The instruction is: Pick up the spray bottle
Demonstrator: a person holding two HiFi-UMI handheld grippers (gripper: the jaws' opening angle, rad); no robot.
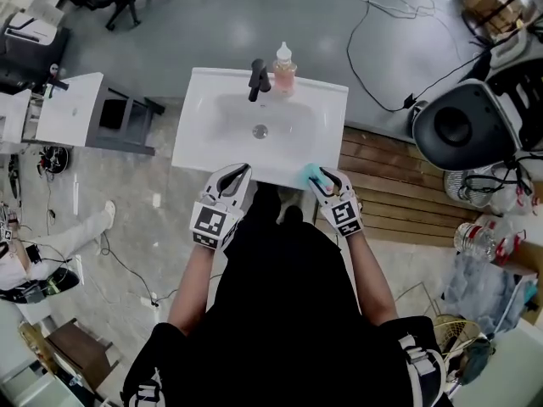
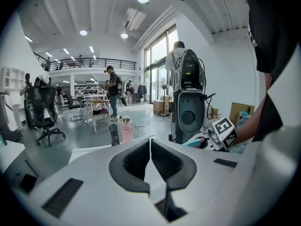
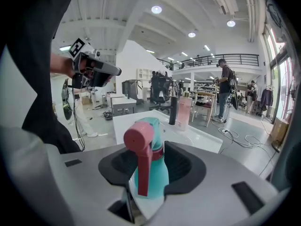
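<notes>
Right tongs (image 3: 149,160) clenched on teal plastic spray bottle with pink trigger head (image 3: 157,174), at front right corner of white washbasin counter (image 1: 204,134), left tongs (image 2: 150,147) pressed together, empty, black tap (image 1: 258,79) and pink soap bottle (image 1: 284,68) stood at far rim.

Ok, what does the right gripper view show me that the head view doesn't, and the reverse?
Right gripper view only: the spray bottle with its pink trigger head, and the right hand-held gripper closed on its teal body. Head view only: the basin drain and the wooden boards beside the sink. Both: the sink, the black faucet, the pink soap bottle, the left hand-held gripper and some of the spray bottle's teal.
</notes>
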